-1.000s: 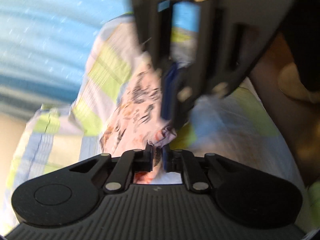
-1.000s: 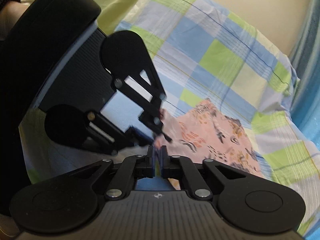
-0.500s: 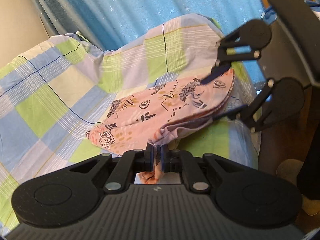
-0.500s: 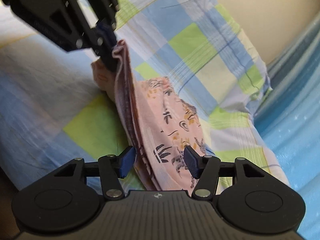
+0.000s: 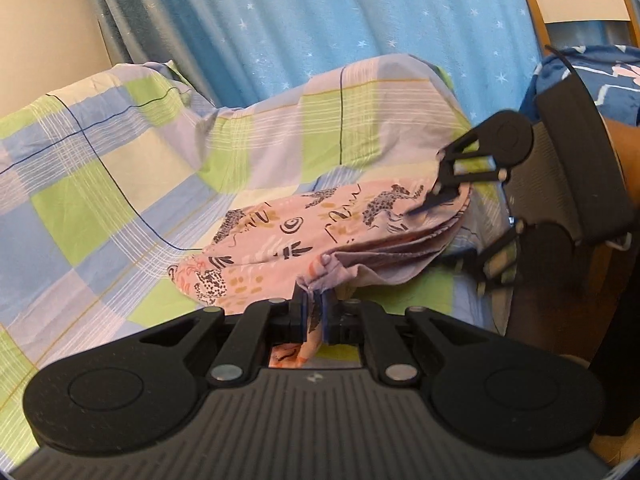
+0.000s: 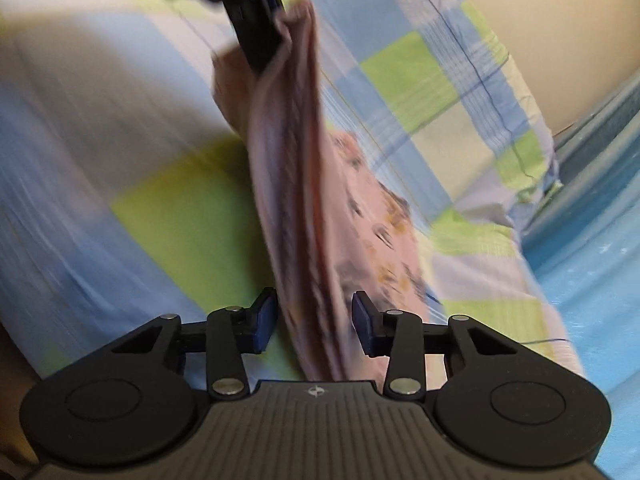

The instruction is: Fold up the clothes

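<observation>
A pink garment (image 5: 320, 232) with dark animal prints lies folded on the checked bed sheet (image 5: 100, 184). My left gripper (image 5: 314, 312) is shut on its near corner, lifting that edge a little. In the left wrist view my right gripper (image 5: 452, 240) stands open at the garment's far end, one finger above the layers and one below. In the blurred right wrist view the garment (image 6: 296, 216) runs as a raised ridge between the open fingers (image 6: 264, 320) of my right gripper (image 6: 315, 324). There the left gripper (image 6: 256, 20) grips the far corner at the top.
A blue star-print curtain (image 5: 360, 20) hangs behind the bed and a beige wall (image 6: 560, 20) stands at its head. A person's arm (image 5: 624, 152) holds the right gripper. A wooden frame (image 5: 536, 4) and blue patterned fabric (image 5: 608, 76) sit at the far right.
The right gripper went from shut to open and the two grippers drew apart, stretching the garment's edge between them. Over the last half second the right gripper shifted slightly along the edge.
</observation>
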A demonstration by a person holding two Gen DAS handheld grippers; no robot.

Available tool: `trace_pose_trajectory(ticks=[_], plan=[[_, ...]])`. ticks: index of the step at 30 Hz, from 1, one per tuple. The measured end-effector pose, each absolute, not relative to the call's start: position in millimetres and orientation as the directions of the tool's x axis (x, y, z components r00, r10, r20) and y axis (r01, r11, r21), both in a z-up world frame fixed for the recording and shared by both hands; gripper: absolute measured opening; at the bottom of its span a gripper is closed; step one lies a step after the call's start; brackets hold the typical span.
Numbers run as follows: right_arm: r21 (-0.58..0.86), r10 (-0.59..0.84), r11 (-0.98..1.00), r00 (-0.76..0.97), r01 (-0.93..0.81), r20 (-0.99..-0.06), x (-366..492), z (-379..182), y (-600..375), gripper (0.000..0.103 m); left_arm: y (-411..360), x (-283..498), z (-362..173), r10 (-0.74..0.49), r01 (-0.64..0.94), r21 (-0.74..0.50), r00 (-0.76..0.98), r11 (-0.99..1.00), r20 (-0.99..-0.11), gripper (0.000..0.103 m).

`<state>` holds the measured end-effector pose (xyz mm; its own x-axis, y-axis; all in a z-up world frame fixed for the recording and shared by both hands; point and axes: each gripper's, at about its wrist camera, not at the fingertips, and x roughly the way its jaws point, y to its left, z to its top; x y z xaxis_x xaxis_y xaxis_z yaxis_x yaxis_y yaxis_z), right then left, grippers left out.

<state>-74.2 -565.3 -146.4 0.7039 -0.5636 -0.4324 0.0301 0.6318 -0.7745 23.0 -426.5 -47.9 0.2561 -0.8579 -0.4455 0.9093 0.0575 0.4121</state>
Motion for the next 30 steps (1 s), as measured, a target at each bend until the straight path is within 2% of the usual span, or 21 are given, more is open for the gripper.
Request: trace_pose_trajectory(ticks=[5, 10, 11, 12, 15, 19, 25, 30], plan=[[-0.847, -0.669, 0.531, 0.618, 0.010, -0.412, -92.8, -158.2, -609.2, 0.039, -425.6, 21.4, -49.2, -0.856, 0.905, 0.422, 0.254, 0.047, -0.450, 0.005], [-0.871, -0.668, 0.489, 0.625, -0.040, -0.404, -103.9, -170.4, -626.5, 0.028, -424.2, 21.8, -53.3, -0.846, 0.898, 0.437, 0.264, 0.041, -0.464, 0.005], [-0.875, -0.664, 0.480, 0.629, -0.054, -0.403, -104.1, -173.2, -626.3, 0.017, -424.3, 21.9, -54.2, -0.845, 0.897, 0.440, 0.265, 0.040, -0.464, 0.005], [-0.876, -0.662, 0.478, 0.629, -0.066, -0.408, -104.1, -175.9, -625.6, 0.001, -424.4, 21.6, -54.9, -0.844, 0.896, 0.443, 0.267, 0.040, -0.464, 0.005], [-0.862, -0.661, 0.504, 0.616, -0.058, -0.428, -102.1, -170.3, -624.0, 0.000, -423.7, 19.0, -54.4, -0.840, 0.887, 0.461, 0.278, 0.039, -0.466, 0.005], [-0.852, -0.662, 0.523, 0.624, -0.012, -0.415, -110.3, -135.2, -609.0, 0.000, -401.3, 14.9, -37.0, -0.843, 0.871, 0.489, 0.298, 0.047, -0.449, 0.004], [-0.802, -0.573, 0.596, 0.684, -0.030, -0.452, -141.8, -66.3, -536.1, 0.000, -319.5, 1.4, -3.9, -0.834, 0.854, 0.518, 0.321, 0.049, -0.449, 0.004], [-0.749, -0.490, 0.659, 0.716, -0.068, -0.497, -168.3, -29.7, -484.5, 0.000, -271.3, -1.1, 18.3, -0.818, 0.894, 0.446, 0.294, 0.052, -0.495, 0.004]])
